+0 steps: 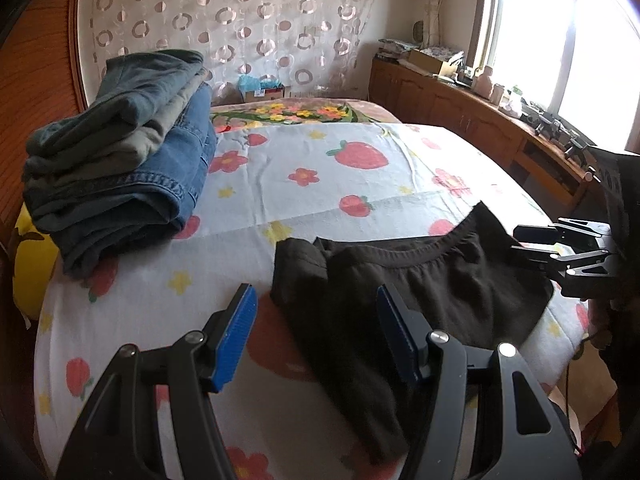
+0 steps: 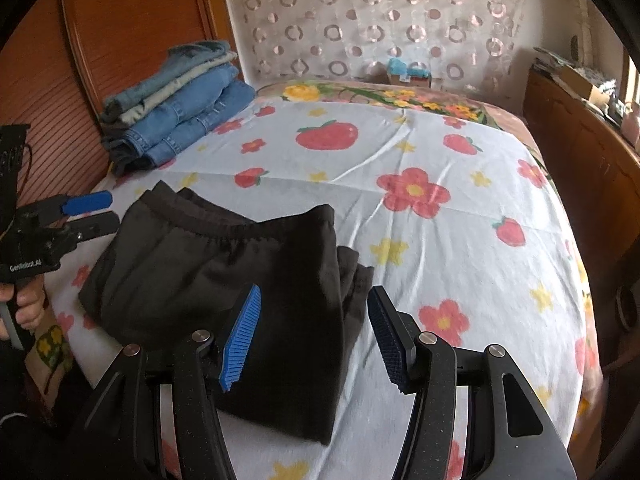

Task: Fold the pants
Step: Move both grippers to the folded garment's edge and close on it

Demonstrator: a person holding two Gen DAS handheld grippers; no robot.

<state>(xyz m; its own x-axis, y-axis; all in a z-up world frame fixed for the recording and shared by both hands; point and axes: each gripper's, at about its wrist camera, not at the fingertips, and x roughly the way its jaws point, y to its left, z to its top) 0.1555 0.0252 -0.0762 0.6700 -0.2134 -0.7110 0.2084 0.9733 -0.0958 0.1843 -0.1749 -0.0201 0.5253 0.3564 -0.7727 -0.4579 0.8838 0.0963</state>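
Black pants lie folded into a compact bundle on the bed, elastic waistband toward the far side; they also show in the right wrist view. My left gripper is open and empty, hovering over the bundle's left edge; it also shows in the right wrist view. My right gripper is open and empty, over the bundle's right edge. It also shows at the right in the left wrist view.
A stack of folded jeans and trousers sits at the bed's far left corner, also in the right wrist view. A strawberry-and-flower sheet covers the bed. A wooden headboard stands left, a wooden cabinet right.
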